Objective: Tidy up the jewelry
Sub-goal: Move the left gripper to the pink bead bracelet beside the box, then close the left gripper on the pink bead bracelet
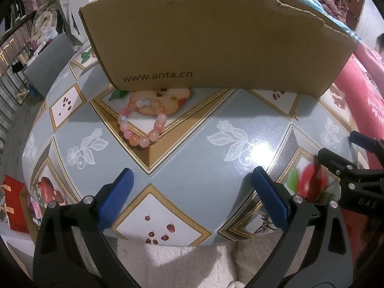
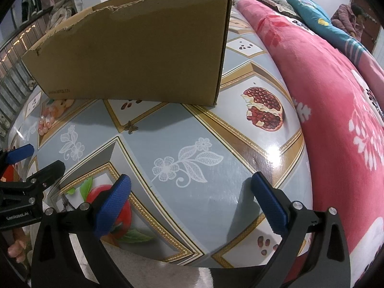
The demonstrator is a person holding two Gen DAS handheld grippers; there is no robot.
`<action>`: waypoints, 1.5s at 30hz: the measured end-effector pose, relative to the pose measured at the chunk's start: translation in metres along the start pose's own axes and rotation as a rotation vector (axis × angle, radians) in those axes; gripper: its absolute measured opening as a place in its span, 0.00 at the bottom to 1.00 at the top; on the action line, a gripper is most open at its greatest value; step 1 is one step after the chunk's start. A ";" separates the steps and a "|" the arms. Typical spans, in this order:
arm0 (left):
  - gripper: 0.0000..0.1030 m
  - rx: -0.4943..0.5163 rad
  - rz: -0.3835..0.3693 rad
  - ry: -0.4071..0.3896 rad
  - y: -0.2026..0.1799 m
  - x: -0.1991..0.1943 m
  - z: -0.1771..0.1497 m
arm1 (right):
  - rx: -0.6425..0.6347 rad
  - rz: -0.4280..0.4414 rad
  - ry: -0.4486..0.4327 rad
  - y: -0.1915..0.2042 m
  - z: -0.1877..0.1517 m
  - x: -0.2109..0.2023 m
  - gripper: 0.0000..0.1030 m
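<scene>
Both grippers, left gripper (image 1: 192, 187) and right gripper (image 2: 192, 192), level above the table (image 1: 192, 148), jaws wide, empty.

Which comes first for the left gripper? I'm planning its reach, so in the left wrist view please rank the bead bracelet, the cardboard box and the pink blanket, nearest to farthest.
From the left gripper:
1. bead bracelet, ahead and slightly left on the table.
2. cardboard box, just behind the bracelet.
3. pink blanket, far right, beyond the table edge.

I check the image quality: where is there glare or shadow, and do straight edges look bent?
Left wrist view: glare patch on the table; the cardboard box shades the bead bracelet; box edges bow. Right wrist view: glare near the pink blanket; shadow lies under the box; the table curves like a dome.
</scene>
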State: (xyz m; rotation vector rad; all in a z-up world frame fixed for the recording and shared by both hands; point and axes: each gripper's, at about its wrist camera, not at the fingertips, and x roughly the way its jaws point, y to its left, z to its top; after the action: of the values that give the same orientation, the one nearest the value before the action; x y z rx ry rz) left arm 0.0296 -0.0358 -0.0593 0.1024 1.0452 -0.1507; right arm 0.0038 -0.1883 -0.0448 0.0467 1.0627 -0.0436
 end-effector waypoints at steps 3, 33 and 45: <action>0.93 0.016 -0.007 -0.012 0.000 -0.001 0.000 | 0.000 0.000 0.000 0.000 0.000 0.000 0.94; 0.31 0.152 -0.109 -0.120 0.048 0.007 0.027 | 0.006 0.000 -0.019 0.001 -0.006 -0.006 0.94; 0.08 0.157 -0.109 -0.132 0.050 0.011 0.028 | -0.001 0.010 -0.057 0.002 -0.011 -0.009 0.94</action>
State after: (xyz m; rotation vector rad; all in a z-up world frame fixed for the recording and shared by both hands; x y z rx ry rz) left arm 0.0676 0.0081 -0.0544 0.1756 0.9065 -0.3345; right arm -0.0102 -0.1860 -0.0426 0.0495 1.0054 -0.0352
